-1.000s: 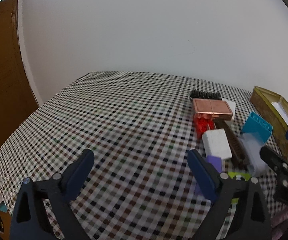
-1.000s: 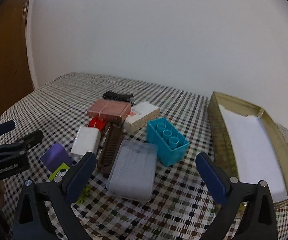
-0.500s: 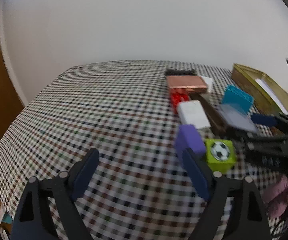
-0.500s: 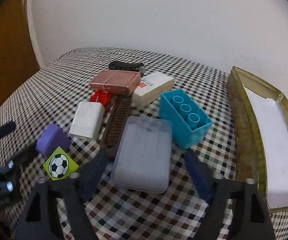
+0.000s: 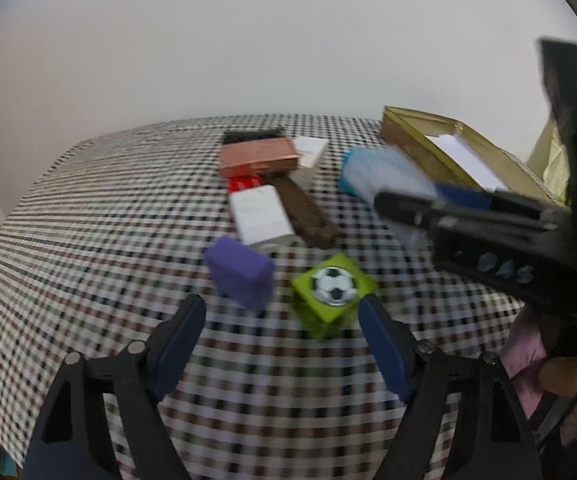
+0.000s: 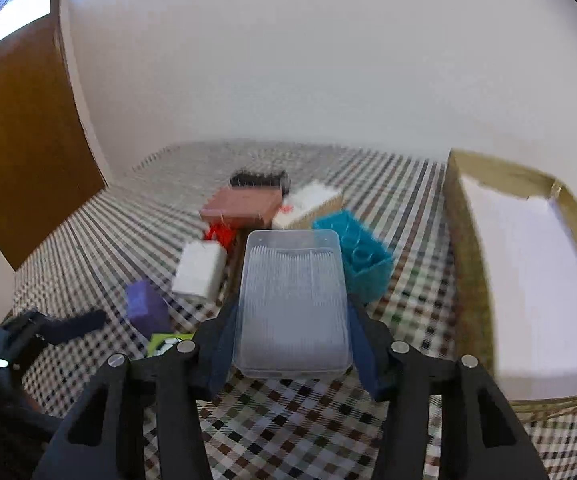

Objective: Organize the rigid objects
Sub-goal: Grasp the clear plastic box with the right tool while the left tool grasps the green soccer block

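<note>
My right gripper (image 6: pixel 292 344) jaws have just been closing on the clear plastic box (image 6: pixel 293 300) — pads against its sides, beside the teal brick (image 6: pixel 358 258). My left gripper (image 5: pixel 284 344) jaws gape, empty, near that brick's neighbour — the green football cube (image 5: pixel 331 294). No writing legible.

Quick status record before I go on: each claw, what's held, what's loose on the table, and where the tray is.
right claw: closed on the clear box, lifted off the cloth; jaws have just been closing
left claw: open, nothing held, hovering near the purple block and green cube; jaws have just been closing
loose items: white block, teal brick, copper box
tray: gold, right of the pile, white sheet inside, no objects in it
surface: checked cloth
</note>
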A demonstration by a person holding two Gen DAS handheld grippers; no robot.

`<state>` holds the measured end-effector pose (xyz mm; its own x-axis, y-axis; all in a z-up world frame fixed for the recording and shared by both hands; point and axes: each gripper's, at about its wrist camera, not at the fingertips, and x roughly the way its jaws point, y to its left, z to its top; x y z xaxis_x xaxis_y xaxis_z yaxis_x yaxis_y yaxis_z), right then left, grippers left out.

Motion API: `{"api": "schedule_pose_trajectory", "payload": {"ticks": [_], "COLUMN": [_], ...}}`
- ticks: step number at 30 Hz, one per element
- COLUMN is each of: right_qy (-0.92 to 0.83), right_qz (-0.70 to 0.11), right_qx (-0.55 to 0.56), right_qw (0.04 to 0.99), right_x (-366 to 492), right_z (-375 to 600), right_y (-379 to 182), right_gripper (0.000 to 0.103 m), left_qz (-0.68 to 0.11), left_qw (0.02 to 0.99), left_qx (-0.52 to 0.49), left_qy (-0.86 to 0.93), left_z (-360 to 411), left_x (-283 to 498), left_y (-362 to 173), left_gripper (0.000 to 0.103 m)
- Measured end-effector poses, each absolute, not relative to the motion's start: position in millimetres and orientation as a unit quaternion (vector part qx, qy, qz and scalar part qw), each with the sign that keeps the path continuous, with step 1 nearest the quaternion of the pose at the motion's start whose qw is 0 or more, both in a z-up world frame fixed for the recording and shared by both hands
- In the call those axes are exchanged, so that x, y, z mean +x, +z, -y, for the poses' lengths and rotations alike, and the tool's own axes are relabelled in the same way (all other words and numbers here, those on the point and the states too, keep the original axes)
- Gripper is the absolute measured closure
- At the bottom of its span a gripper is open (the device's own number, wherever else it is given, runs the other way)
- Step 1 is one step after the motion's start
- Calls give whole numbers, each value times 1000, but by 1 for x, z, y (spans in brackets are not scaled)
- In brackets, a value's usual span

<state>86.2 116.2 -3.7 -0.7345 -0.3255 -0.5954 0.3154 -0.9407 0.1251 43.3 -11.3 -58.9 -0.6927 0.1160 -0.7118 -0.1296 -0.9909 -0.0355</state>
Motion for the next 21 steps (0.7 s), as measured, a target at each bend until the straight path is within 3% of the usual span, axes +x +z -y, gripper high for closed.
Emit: {"api": "schedule_pose_trajectory", "payload": {"ticks": [5, 9, 12, 21], "right_qy": [-950, -955, -955, -964], "right_qz": [21, 36, 48, 75], "right_qx": [256, 247, 249, 221], "right_qw": [175, 162, 153, 129], "right_x": [101, 99, 96, 103], "right_z": [-138, -154, -167, -185], "right_y": [11, 14, 10, 22], "right_gripper": [49, 49, 49, 49], "left_qz": [-11, -4, -4, -6], "left_qw": [74, 84, 80, 82], "left_qx": [-391, -427, -430, -391], "left_qy": [917, 900, 899, 917], "left_z": [-9, -22, -22, -25], "left_x": [33, 12, 2, 9], "left_y": [-64, -77, -78, -67], "left_gripper": [23, 45, 52, 53]}}
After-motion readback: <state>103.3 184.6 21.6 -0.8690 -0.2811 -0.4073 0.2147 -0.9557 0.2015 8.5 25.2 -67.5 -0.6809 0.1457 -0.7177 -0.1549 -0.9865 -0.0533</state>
